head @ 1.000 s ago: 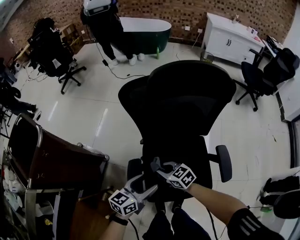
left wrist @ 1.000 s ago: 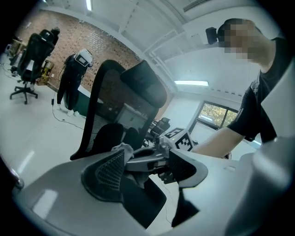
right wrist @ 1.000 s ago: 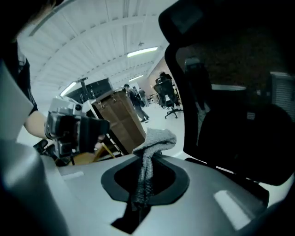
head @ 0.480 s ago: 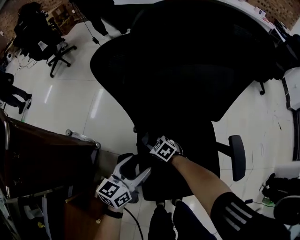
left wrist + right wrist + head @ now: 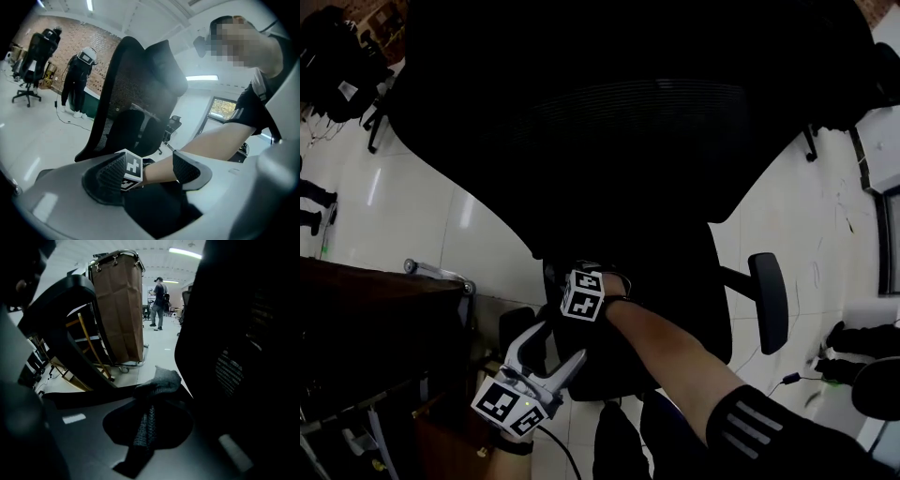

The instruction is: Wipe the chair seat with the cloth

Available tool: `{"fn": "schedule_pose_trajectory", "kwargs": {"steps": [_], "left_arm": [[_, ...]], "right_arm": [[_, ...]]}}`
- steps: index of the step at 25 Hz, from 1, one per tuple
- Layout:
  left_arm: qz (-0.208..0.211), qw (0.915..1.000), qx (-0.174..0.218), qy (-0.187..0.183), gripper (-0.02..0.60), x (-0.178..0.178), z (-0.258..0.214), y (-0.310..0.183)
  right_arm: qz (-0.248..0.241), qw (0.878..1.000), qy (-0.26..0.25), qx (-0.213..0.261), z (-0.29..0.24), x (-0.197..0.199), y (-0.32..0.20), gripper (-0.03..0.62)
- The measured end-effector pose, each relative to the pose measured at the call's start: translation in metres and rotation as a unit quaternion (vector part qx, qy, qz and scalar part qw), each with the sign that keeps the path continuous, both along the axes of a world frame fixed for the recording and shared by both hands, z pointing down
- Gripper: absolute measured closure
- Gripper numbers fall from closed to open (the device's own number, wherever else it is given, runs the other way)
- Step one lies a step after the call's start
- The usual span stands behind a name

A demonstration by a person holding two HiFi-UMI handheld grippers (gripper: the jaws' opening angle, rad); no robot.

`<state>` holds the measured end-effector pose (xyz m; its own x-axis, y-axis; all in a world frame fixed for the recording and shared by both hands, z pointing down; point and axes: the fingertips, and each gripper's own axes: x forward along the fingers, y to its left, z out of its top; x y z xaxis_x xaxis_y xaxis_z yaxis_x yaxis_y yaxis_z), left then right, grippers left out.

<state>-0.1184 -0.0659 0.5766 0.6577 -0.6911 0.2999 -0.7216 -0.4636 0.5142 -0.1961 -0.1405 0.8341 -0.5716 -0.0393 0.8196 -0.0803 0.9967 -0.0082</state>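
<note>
Compared with a second ago, my head has dropped in close. Then the whole chair was in frame; now its backrest [image 5: 628, 122] fills the top of the head view. The right gripper [image 5: 579, 279] has gone from the front edge of the seat [image 5: 675, 291] to further in, near the foot of the backrest. The left gripper [image 5: 547, 351] has hung back by the front left corner. My read: approach finished, cloth at the surface, wiping about to start or just started; no clear stroke yet. Right gripper's own view: jaws clamped on the cloth [image 5: 161, 380], a grey knit bunch sticking out past the tips, low over the seat; real contact I can't confirm. Left jaws stand spread, nothing in them; only my right wrist shows beyond the gap. Count: two grippers, one cloth, one chair in work, one armrest [image 5: 769, 302] clear in the head view. One brown bag cart [image 5: 119, 305] and one bystander [image 5: 159, 296] behind.
</note>
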Motion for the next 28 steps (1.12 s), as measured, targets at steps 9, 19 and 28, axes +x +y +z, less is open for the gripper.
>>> {"fn": "schedule_pose_trajectory", "kwargs": {"steps": [9, 19, 28], "left_arm": [[0.031, 0.9994, 0.013, 0.009, 0.242, 0.042, -0.004, -0.016], [0.075, 0.9971, 0.007, 0.016, 0.242, 0.089, -0.004, -0.013], [0.071, 0.9972, 0.014, 0.019, 0.242, 0.093, -0.010, -0.013]], "right_arm": [[0.096, 0.992, 0.079, 0.017, 0.029, 0.154, -0.067, 0.563], [0.274, 0.953, 0.127, 0.034, 0.007, 0.345, -0.118, 0.563], [0.289, 0.954, 0.079, 0.029, -0.016, 0.319, -0.110, 0.563]]}}
